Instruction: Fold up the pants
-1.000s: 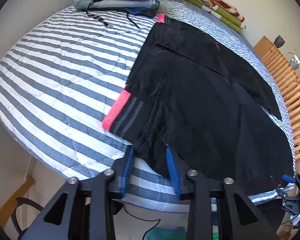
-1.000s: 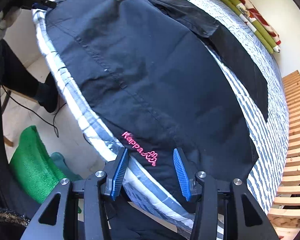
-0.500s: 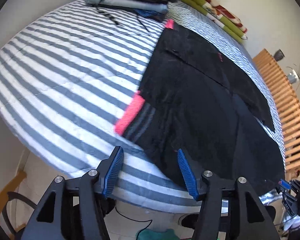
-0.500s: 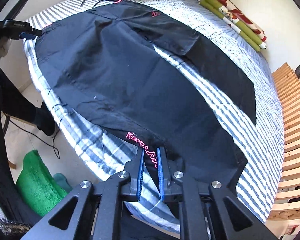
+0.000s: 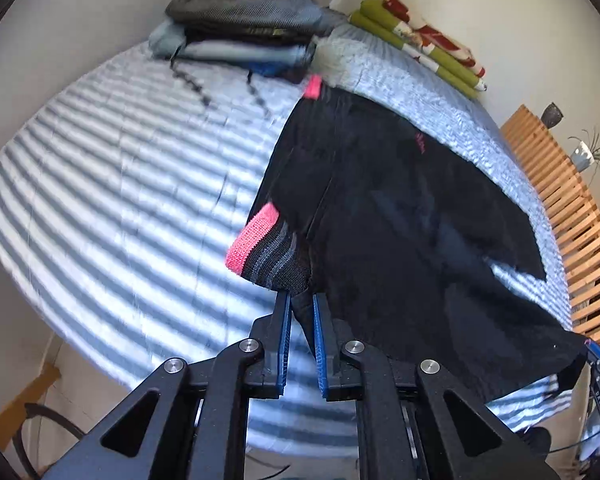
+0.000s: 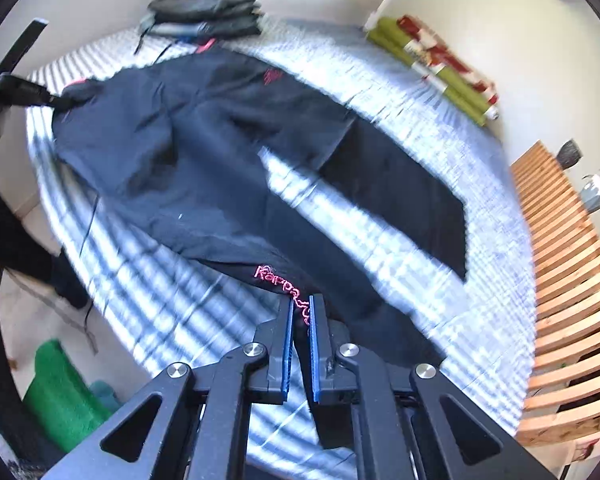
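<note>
Black pants point(image 5: 400, 220) with a pink and grey striped waistband point(image 5: 256, 240) lie spread on the striped bed point(image 5: 100, 200). My left gripper point(image 5: 300, 296) has its jaws closing, and its blue pads pinch the near waist corner, lifted off the quilt. In the right wrist view, the pants point(image 6: 220, 168) stretch away with both legs apart. My right gripper point(image 6: 301, 300) has its jaws closing on the near leg's edge by the pink lettering point(image 6: 278, 280), cloth between the pads and raised. The left gripper point(image 6: 40, 96) shows at the far left, at the waist.
A stack of folded clothes point(image 5: 240, 36) sits at the bed's far end, beside a green and red folded blanket point(image 5: 420, 44). A wooden slatted frame point(image 5: 572, 232) runs along the right. Green cloth point(image 6: 60, 392) lies on the floor beside a person's dark leg point(image 6: 20, 248).
The left jaws stood wide over the waist edge, then closed on the corner and lifted it. The right jaws closed on the near leg edge and rose with it.
</note>
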`<action>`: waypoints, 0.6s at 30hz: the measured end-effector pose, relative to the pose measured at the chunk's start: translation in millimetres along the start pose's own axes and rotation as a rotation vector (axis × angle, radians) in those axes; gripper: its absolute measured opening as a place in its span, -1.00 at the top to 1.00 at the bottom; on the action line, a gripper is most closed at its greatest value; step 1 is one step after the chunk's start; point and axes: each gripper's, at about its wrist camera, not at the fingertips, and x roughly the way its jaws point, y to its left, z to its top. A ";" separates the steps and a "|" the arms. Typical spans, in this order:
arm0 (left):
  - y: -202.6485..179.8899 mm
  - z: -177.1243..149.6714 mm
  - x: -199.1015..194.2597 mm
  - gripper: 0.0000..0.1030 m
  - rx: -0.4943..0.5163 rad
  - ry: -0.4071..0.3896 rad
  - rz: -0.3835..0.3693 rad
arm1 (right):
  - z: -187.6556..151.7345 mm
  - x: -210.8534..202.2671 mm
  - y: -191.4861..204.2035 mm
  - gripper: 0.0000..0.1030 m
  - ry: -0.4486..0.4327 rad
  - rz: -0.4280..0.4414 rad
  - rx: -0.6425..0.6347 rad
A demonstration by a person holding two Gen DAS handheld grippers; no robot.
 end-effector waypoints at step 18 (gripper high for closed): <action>-110.8 264.2 194.1 0.77 0.017 0.030 0.051 | 215.6 211.8 -144.7 0.91 0.079 -0.188 0.131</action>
